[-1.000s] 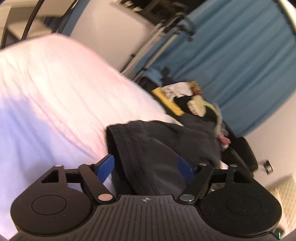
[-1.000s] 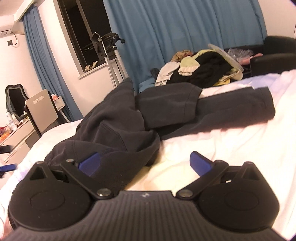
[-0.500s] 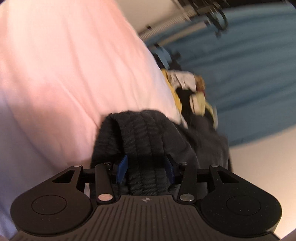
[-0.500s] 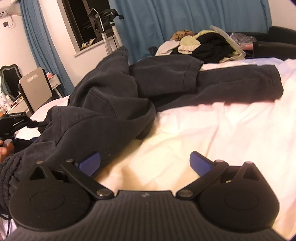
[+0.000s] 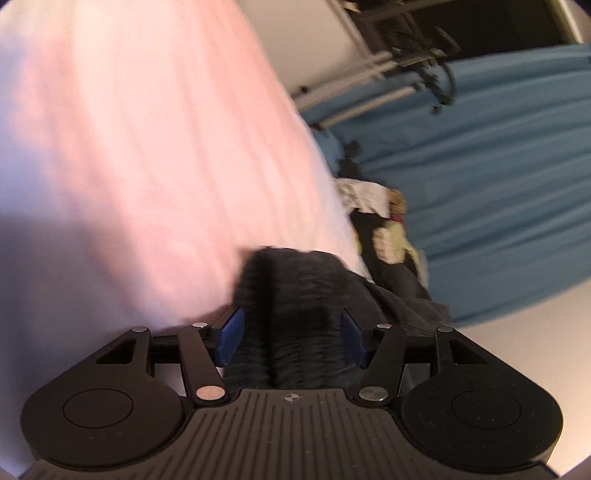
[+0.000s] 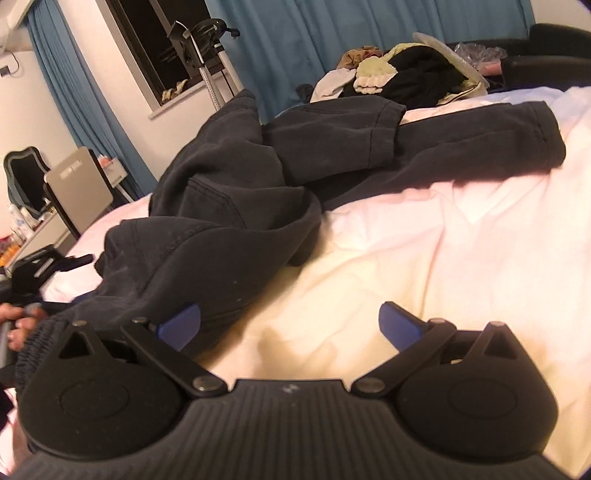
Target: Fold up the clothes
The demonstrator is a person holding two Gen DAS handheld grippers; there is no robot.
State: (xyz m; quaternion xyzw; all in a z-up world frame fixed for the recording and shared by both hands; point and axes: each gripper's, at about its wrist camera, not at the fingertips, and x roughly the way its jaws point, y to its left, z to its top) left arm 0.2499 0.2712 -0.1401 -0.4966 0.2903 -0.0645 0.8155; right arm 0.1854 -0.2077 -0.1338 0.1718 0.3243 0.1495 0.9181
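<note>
Ribbed waistband [image 5: 291,325] of the dark trousers [image 6: 258,184] sits bunched between our left gripper [image 5: 291,336] pads, which we judge clamped on it for lifting, while our right gripper [image 6: 290,325], spread wide and empty, hovers over the bedsheet [image 6: 424,258] just right of the crumpled garment.

Trousers [image 6: 280,192] on bed [image 6: 461,266], clothes pile [image 6: 406,74] behind (curtain [image 6: 314,33] beyond)
</note>
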